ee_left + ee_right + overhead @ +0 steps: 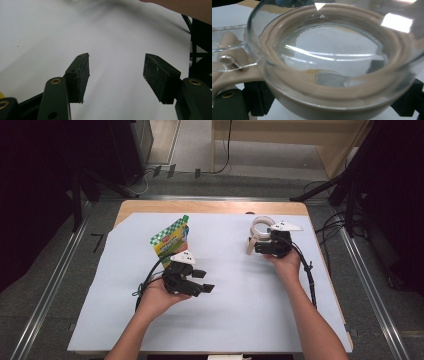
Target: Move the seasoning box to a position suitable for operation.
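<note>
A green and yellow snack pouch (pixel 170 237) lies on the white sheet (pixel 240 315) at the left of the table. Just in front of it my left gripper (pixel 203 281) points right, its jaws wide apart over bare sheet. In the left gripper view the left gripper (pixel 116 75) is open with nothing between the pads. At the back right, my right gripper (pixel 260 240) is shut on a round beige container (pixel 261 226) with a clear lid. In the right gripper view the container (pixel 329 62) sits between the jaws of my right gripper (pixel 332 106), its handle (pixel 229 65) sticking out to the left.
The wooden table (pixel 210 207) shows bare along its far edge beyond the sheet. Black stands (pixel 350 175) and cables flank the table, and metal rails (pixel 50 290) run along the floor on both sides. The person's other forearm (pixel 180 6) crosses the left gripper view's top right.
</note>
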A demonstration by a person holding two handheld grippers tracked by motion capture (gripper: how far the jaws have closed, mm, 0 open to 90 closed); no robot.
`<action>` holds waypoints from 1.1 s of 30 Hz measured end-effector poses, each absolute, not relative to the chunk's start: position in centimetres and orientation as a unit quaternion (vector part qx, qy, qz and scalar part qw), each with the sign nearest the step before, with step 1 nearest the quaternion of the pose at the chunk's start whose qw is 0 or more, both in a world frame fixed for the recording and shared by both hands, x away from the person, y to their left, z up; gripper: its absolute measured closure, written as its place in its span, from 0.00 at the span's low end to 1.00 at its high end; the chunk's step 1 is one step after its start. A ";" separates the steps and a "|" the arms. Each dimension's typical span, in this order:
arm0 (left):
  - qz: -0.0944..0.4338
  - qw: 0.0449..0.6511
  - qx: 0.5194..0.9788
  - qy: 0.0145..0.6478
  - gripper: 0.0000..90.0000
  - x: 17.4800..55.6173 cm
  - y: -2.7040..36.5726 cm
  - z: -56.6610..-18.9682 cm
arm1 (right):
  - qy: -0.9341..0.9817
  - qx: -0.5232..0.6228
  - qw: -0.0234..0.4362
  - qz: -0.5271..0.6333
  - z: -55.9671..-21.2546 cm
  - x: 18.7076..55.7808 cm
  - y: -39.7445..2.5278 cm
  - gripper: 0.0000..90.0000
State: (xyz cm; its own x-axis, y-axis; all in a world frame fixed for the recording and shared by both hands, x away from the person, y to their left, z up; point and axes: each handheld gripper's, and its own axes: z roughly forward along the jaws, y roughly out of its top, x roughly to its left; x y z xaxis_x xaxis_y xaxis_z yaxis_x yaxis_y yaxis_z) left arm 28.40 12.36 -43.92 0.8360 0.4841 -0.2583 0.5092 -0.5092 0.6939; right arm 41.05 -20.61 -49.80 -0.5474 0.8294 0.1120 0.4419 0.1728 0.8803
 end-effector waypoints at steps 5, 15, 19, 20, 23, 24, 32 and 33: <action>-0.016 0.403 0.869 0.286 0.42 28.4 12.3 -44.0 | 0.744 0.417 0.199 0.482 -48.9 39.4 -20.6 0.14; -0.016 0.402 0.868 0.290 0.42 28.4 12.3 -44.1 | 0.754 0.394 0.180 0.494 -47.9 35.6 -20.4 0.13; -0.016 0.401 0.868 0.291 0.43 28.4 12.3 -44.2 | 0.758 0.380 0.175 0.500 -47.8 33.7 -20.2 0.13; -0.016 0.401 0.868 0.291 0.43 28.4 12.3 -44.2 | 0.758 0.380 0.175 0.500 -47.8 33.7 -20.2 0.13; -0.015 0.398 0.870 0.289 0.43 28.4 12.5 -44.2 | 0.763 0.373 0.170 0.500 -48.0 32.8 -19.9 0.14; -0.015 0.399 0.869 0.292 0.43 28.4 12.6 -44.3 | 0.766 0.368 0.167 0.499 -48.0 32.5 -19.6 0.13; -0.011 0.400 0.867 0.297 0.43 28.4 13.0 -44.2 | 0.778 0.349 0.155 0.498 -48.1 31.4 -18.3 0.13; -0.011 0.401 0.866 0.298 0.43 28.4 13.1 -44.2 | 0.779 0.347 0.153 0.499 -48.2 31.2 -18.1 0.14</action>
State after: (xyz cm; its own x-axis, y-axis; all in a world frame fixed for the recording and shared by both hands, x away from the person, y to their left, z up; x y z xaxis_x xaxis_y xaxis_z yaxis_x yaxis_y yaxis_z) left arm 28.43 13.10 -44.18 0.8221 0.5077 -0.2576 0.5250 -0.5011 0.6879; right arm 31.15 -18.11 -48.21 -0.7131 0.6928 0.1076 0.3875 0.2616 0.8840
